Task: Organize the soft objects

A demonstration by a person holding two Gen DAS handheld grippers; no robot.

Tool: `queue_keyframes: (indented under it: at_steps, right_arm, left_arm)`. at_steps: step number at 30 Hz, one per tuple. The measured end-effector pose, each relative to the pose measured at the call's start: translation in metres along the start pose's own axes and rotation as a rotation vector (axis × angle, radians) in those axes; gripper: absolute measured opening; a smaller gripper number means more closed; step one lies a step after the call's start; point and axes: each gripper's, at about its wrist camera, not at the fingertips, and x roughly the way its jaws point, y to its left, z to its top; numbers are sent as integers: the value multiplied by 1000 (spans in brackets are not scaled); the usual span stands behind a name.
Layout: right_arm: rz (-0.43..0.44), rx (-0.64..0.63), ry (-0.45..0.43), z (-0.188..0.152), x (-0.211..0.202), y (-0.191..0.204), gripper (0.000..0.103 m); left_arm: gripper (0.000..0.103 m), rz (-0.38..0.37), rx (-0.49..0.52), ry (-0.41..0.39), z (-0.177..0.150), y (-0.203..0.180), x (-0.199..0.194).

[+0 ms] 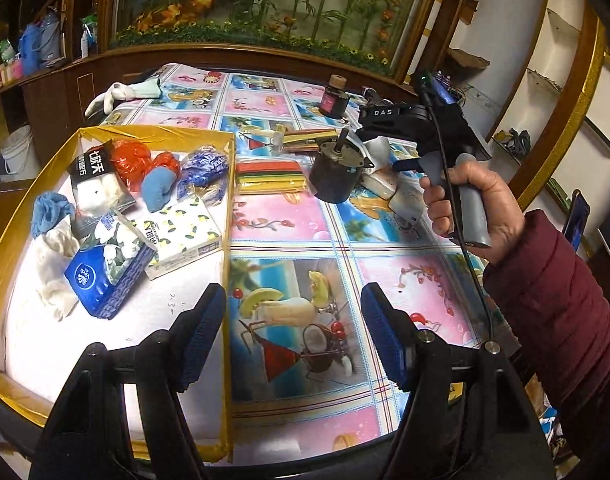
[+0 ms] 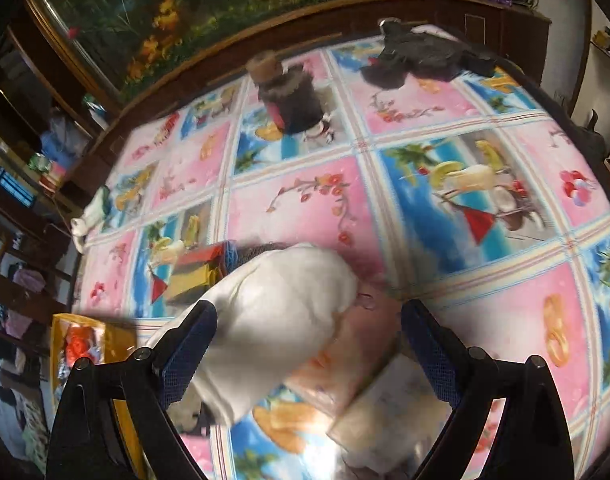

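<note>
Left wrist view was filled at the left by a gold-edged tray [image 1: 153, 133] with a white floor, and soft things had already been gathered in it: a blue tissue pack [image 1: 105, 276], a lemon-print tissue pack [image 1: 185, 236], a black-labelled pack of white pads [image 1: 99, 184], a blue cloth [image 1: 49, 212], a red bag [image 1: 131, 162] and a crumpled blue wrapper [image 1: 203, 170]. The left gripper [image 1: 295, 340] was seen at the lower centre with its jaws spread wide and nothing between them, hovering over the tray's right edge and the patterned table [image 1: 289, 216].

Right of the tray, in the middle of the frame, striped colourful packs [image 1: 269, 178], a dark metal motor [image 1: 337, 176] and a small dark bottle [image 1: 335, 100] lay on the table. A white glove [image 1: 117, 94] rested near the far edge at the upper left.

Right wrist view was blurred. The right gripper [image 2: 309, 360] was shown at the lower centre with its jaws apart, released, and a white soft bundle [image 2: 281, 320] lay between them, touching or very near the left finger; no grasp had been closed on it. The tray corner was glimpsed at the lower left.

By judgement, the task was well along: most soft things sat in the tray, while the white bundle and probably the glove remained to be moved. The motor and bottle, being hard, seemed meant to stay out.
</note>
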Motion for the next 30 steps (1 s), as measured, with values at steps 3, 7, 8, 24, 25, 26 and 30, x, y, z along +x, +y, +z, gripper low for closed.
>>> queue_keyframes:
  at_steps: [3,7,8,24,25,26,30]
  right_arm:
    - [68,-31,-29,0,-3,2,51]
    - [81,-71,-45,-21,-21,-7,26]
    - [78,-83,-56,-30,-27,-10,26]
    - [109,-3,-200,-91,-73,-82,67]
    - [102,10,-202,-92,-75,-82,70]
    - [99,18,-199,-88,-74,-83,70]
    - [91,53,-169,-71,-63,-82,70]
  left_arm:
    - [69,-25,-10,10,1,5,3]
    - [69,-60,-45,32,4,11,12]
    - [69,-70,-53,38,4,11,14]
    - [69,-84,-21,96,17,-23,34]
    - [69,-90,-25,95,17,-24,35]
    - [69,-94,-28,95,17,-25,35]
    - [69,-97,-20,93,13,-28,31]
